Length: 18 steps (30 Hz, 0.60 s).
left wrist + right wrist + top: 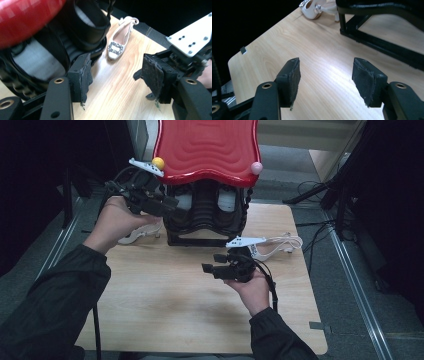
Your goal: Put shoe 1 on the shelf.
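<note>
1. The left gripper [167, 205] hovers at the left side of the black shoe rack [202, 215], jaws spread wide with nothing between them.
2. The right gripper [210, 263] hangs over the bare wooden table [165, 295] in front of the rack, jaws apart and empty.
3. One white heeled shoe [137, 234] lies on the table at the rack's left foot, partly under the left hand [112, 222].
4. The other white shoe [277, 245] lies at the rack's right, just behind the right gripper.
5. A red wavy top [207, 147] caps the rack.
</note>
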### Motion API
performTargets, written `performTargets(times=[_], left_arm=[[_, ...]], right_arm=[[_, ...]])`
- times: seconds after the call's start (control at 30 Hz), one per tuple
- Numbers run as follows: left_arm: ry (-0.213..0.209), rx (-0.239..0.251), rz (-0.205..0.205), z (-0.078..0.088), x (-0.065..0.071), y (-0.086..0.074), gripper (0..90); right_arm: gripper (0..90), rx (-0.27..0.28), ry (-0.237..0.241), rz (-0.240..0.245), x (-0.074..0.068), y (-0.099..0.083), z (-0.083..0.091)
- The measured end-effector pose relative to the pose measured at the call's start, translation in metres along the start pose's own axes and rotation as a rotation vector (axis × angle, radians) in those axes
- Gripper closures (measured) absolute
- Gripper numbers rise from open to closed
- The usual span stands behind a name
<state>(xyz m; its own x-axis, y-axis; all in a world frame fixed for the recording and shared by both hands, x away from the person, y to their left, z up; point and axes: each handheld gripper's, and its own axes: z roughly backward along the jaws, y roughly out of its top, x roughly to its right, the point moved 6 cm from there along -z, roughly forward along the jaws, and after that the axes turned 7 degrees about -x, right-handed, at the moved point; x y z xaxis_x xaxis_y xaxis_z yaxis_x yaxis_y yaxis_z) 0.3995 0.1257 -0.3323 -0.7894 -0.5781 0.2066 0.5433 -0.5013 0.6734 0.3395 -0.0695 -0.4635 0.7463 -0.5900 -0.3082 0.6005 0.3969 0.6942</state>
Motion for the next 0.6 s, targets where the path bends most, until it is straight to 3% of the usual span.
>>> performTargets(times=[0.23,0.6], left_arm=[[-0.015,-0.010,0.007,-0.019,-0.004,-0.029,39.3],[-0.020,-0.032,0.031,-0.038,-0.010,-0.070,40.3]], right_arm=[[39.9,-0.013,0.015,-0.025,0.001,-0.016,0.002],[38.6,-0.019,-0.004,-0.019,0.006,-0.029,0.009]])
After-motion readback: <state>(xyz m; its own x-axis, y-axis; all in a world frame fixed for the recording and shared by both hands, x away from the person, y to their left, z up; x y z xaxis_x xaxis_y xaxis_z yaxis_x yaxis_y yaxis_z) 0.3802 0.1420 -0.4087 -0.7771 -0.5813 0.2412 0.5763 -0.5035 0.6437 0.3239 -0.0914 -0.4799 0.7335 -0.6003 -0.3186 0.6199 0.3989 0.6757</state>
